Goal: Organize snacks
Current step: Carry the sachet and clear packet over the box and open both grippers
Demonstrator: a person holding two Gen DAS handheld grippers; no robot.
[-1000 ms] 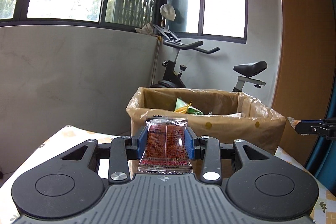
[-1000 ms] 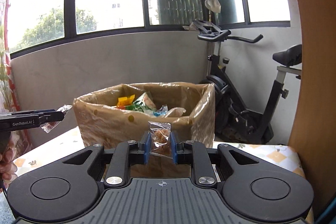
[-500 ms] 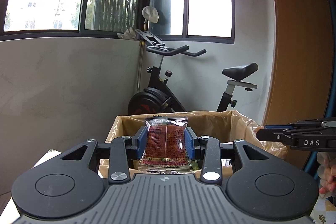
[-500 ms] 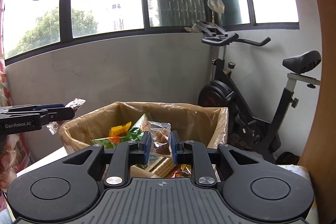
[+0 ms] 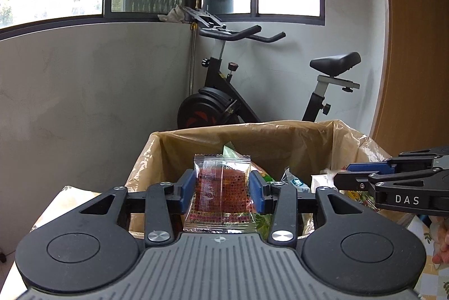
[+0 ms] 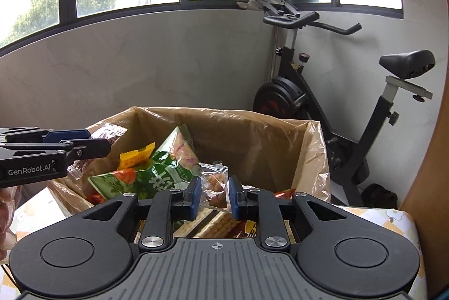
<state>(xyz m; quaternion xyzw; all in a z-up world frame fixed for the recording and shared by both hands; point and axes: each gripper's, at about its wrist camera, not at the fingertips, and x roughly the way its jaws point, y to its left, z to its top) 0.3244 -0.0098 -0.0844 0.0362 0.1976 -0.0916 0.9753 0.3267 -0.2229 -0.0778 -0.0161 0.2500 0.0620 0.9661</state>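
My left gripper [image 5: 221,187] is shut on a clear packet with a red-brown snack [image 5: 220,193], held above the open cardboard box [image 5: 252,135] lined with a plastic bag. My right gripper [image 6: 214,191] is shut on a small clear packet of brown snacks [image 6: 214,182], also over the box [image 6: 252,128]. The box holds a green snack bag [image 6: 157,176], a yellow packet [image 6: 137,155] and wafer packs [image 6: 221,221]. The left gripper also shows at the left of the right wrist view [image 6: 92,144]. The right gripper shows at the right of the left wrist view [image 5: 341,177].
The box stands on a table with a yellow flowered cloth [image 6: 373,215]. An exercise bike [image 5: 224,103] stands behind it by the grey wall under the windows. A wooden panel [image 5: 415,47] rises at the right.
Both grippers have moved forward and up over the box, each still holding its packet. The box's inside is now in view below them.
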